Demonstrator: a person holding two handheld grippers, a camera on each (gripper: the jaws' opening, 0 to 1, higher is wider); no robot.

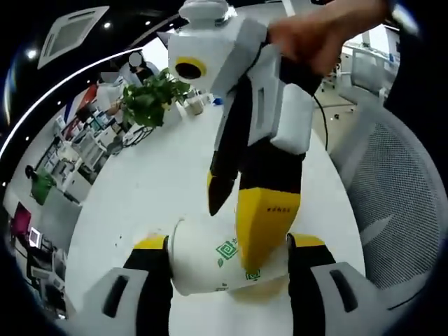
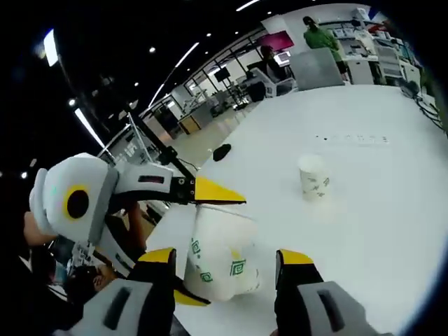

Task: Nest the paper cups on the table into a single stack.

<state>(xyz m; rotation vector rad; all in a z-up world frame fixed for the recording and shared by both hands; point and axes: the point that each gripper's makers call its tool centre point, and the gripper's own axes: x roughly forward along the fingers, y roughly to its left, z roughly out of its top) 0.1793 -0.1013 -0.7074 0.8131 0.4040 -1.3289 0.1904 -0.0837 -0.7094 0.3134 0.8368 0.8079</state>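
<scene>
Two paper cups logged: held cup pinched jointly by left gripper and right gripper; we place standing cup upright on table, ahead-right of right gripper.

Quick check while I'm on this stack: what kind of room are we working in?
Most likely an open-plan office or lab. A long white table holds a paper cup, a mesh office chair sits beside it, a potted plant stands at the far end, and desks with screens fill the background.

left gripper: white shell | yellow-tipped black jaws | right gripper: same
</scene>
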